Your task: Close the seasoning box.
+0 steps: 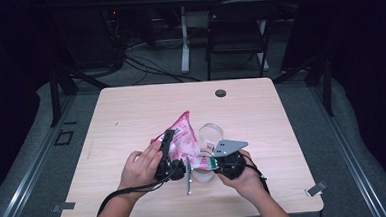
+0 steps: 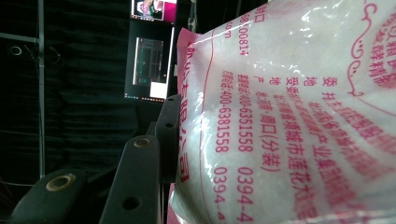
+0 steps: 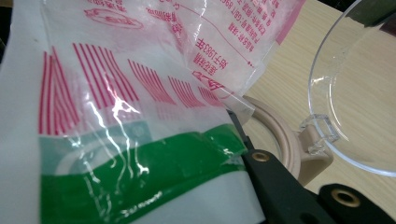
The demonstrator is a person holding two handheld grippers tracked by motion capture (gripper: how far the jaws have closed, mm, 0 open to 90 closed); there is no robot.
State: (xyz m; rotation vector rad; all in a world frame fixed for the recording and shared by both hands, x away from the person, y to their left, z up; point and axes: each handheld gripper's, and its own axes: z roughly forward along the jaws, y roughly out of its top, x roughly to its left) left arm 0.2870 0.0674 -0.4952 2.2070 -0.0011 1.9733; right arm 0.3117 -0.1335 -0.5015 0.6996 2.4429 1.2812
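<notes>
High view: a light wooden table (image 1: 131, 111) carries a pink-and-white printed plastic bag (image 1: 183, 136), held up just below the table's centre. The left hand (image 1: 140, 167) holds the left gripper (image 1: 167, 138) at the bag's 8 o'clock edge, its black jaws running up along the bag's left side. The right hand (image 1: 245, 180) holds the right gripper (image 1: 214, 160), topped by a grey three-cornered plate, at the bag's 4 o'clock corner. A clear round lid (image 1: 210, 133) stands open at the bag's 3 o'clock, over a beige container (image 1: 202, 174) partly hidden below the bag. A small dark round grommet (image 1: 220, 93) sits at the table's 12 o'clock edge. Beyond the table stands a dark folding chair (image 1: 238, 31).

Left gripper view: the bag (image 2: 289, 116), with pink print on white, rises at 3 o'clock. The black jaws come up from 7 o'clock and are closed on the bag's pink side seam. A lit monitor (image 2: 150, 67) hangs in the dark at 11 o'clock.

Right gripper view: the bag's lower end (image 3: 116, 140), with red stripes and a green band, covers the left side. One black jaw shows at 5 o'clock, pressed against the bag's edge, so the gripper appears clamped on the bag. The beige container rim (image 3: 280, 135) lies just beyond, and the clear lid (image 3: 355, 93) stands at 3 o'clock, hinged to it.
</notes>
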